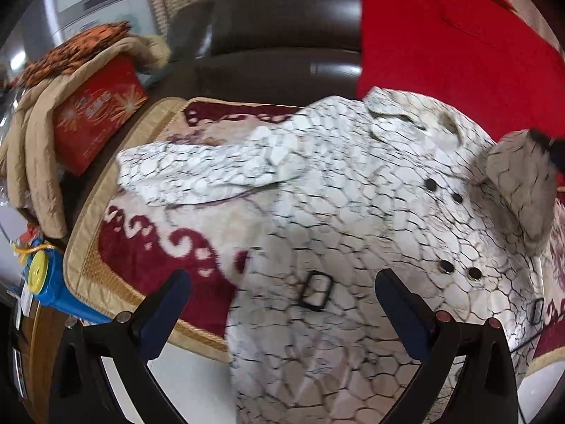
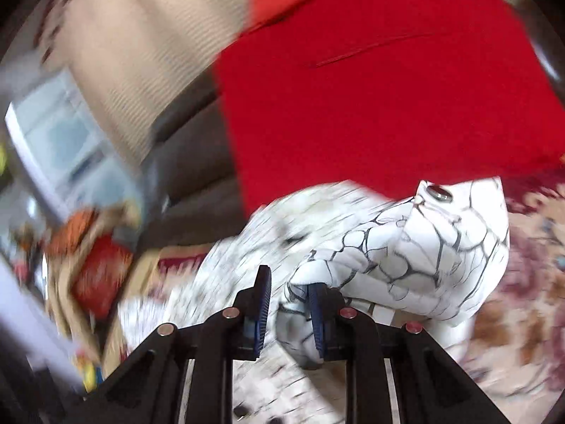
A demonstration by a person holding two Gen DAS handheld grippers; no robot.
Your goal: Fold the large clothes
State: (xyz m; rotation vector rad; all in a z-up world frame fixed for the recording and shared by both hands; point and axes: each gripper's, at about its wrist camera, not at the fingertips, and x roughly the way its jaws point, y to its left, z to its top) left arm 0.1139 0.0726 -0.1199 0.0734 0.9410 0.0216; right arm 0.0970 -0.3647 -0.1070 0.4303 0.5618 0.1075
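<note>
A white coat (image 1: 339, 219) with a black crackle print, smooth and faintly padded, lies spread over a plush maroon-and-cream blanket (image 1: 155, 247) with scroll patterns, filling the centre and lower right of the left wrist view. Round dark buttons (image 1: 445, 267) run in pairs down its front, and a black rectangular buckle (image 1: 316, 290) sits low centre. One sleeve (image 1: 204, 173) lies flat toward the left.

The left tool (image 1: 282, 293) hangs above the coat's lower part, angled down, its blue-padded fingers wide apart with nothing between them.

In the blurred right wrist view, the right tool (image 2: 287, 304) is clamped on a bunched fold of the coat (image 2: 423, 258), lifted off the blanket. Behind hangs a plain red cloth (image 1: 459, 53) over a dark glossy leather sofa (image 1: 282, 35).
</note>
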